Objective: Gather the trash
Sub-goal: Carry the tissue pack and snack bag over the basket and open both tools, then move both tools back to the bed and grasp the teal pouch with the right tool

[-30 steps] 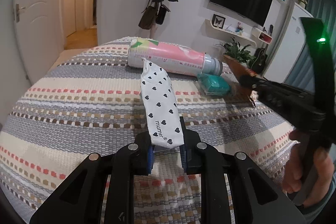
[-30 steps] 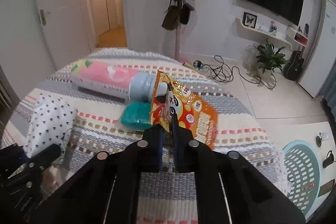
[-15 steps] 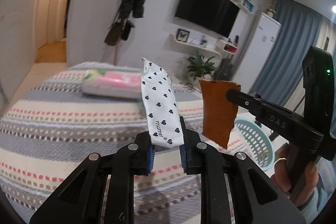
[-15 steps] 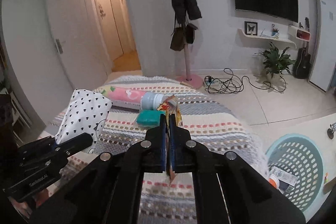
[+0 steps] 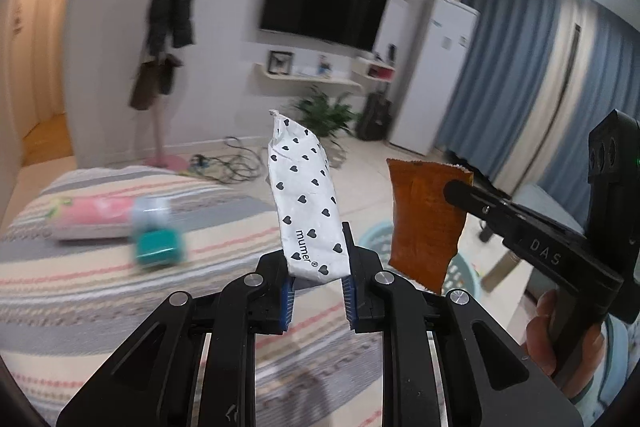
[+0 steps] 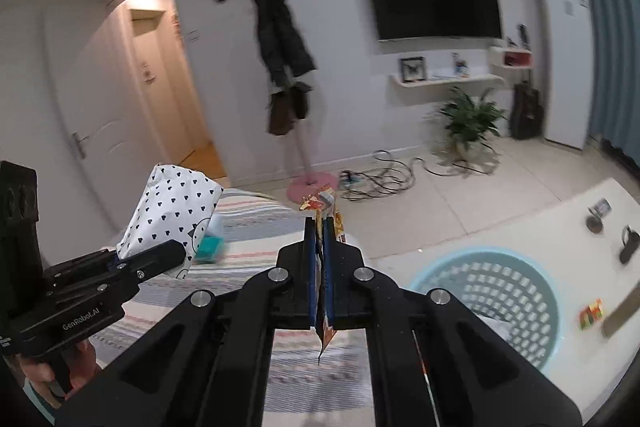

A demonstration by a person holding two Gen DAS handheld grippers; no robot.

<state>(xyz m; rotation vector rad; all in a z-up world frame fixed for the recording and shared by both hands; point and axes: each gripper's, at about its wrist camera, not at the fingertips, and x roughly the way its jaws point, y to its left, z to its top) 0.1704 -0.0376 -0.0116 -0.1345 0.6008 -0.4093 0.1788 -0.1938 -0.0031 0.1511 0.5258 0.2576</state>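
Observation:
My left gripper (image 5: 316, 259) is shut on a white packet with black hearts (image 5: 306, 199), held upright in the air above the striped bedcover (image 5: 80, 291). The packet also shows in the right wrist view (image 6: 172, 211). My right gripper (image 6: 319, 227) is shut on a flat orange snack bag (image 6: 326, 205), seen edge-on. In the left wrist view the snack bag (image 5: 424, 219) hangs to the right of the white packet. A light blue perforated basket (image 6: 492, 291) stands on the floor to the right of the bed, below and right of the snack bag.
A pink bottle (image 5: 100, 217) and a teal block (image 5: 160, 247) lie on the bedcover at the left. Small items (image 6: 592, 311) lie on the white surface right of the basket. Cables (image 6: 380, 179), a coat stand (image 6: 284, 67) and a plant (image 6: 468, 123) are behind.
Both grippers have lifted higher and swung right with their packets, away from the bottle and teal block. The basket now shows larger and closer in the right wrist view.

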